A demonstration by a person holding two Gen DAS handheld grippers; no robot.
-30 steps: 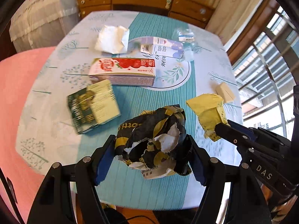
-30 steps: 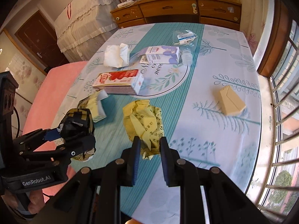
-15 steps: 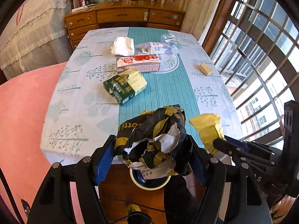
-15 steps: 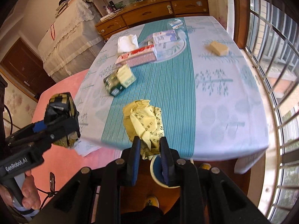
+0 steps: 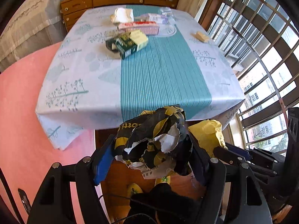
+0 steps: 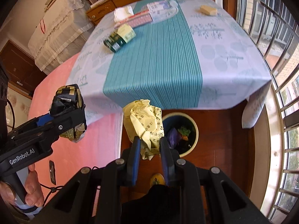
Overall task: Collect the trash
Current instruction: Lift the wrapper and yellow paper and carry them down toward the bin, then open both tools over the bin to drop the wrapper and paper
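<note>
Lengthwise upright, gripped yellow wrapper (image 6: 144, 125)

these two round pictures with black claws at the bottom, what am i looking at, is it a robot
No robot: a person holds a hand-held two-finger gripper in each hand, and each picture comes from a fisheye camera on one gripper, looking along its fingers.

In the left-hand view, the left gripper clamps a crumpled black-and-yellow paper bag. In the right-hand view, the right gripper pinches a crumpled yellow paper over a round bin on the floor, which already has scraps inside. The person's hand on the left gripper's handle shows there too.

Behind is a table with a teal-striped cloth. On it lie a green box, a red-and-white carton, a white tissue and a small tan wedge.
</note>
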